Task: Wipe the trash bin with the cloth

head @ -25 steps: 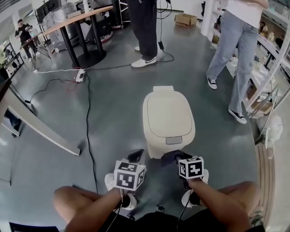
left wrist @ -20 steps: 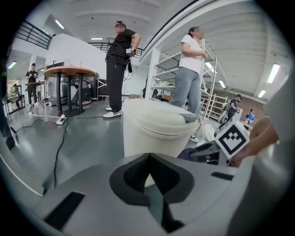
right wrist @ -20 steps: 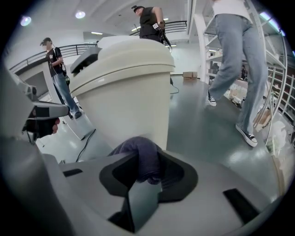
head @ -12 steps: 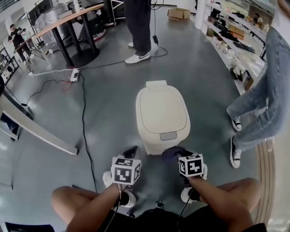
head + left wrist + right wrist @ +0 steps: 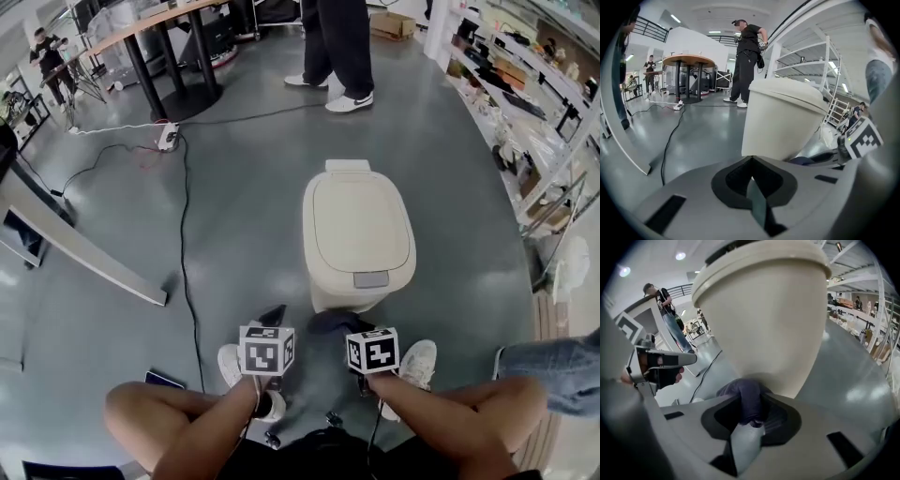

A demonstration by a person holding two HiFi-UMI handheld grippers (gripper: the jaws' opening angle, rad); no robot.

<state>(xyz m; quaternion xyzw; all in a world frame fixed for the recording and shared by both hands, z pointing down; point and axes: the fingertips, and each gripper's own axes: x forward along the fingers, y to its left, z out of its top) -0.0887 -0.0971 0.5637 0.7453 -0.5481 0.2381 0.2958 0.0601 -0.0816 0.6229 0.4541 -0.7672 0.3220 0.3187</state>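
A cream trash bin (image 5: 358, 234) with its lid down stands on the grey floor just ahead of me. My right gripper (image 5: 335, 323) is shut on a dark purple cloth (image 5: 746, 397), and the cloth presses against the bin's lower front wall (image 5: 764, 319). In the head view the cloth (image 5: 328, 321) shows as a dark lump at the bin's base. My left gripper (image 5: 275, 316) hovers to the left of the bin's base, apart from it. Its jaws (image 5: 751, 164) are shut with nothing between them. The bin (image 5: 783, 119) rises just right of them.
A black cable (image 5: 183, 234) runs along the floor left of the bin, from a power strip (image 5: 169, 139). A slanted board (image 5: 84, 253) lies at far left. A person's legs (image 5: 337, 56) stand behind the bin. Shelves (image 5: 534, 112) line the right. A jeans leg (image 5: 553, 366) is at lower right.
Both grippers have shifted a little left along the bin's base, the right one carrying the cloth. The person in jeans has moved off toward the lower right edge.
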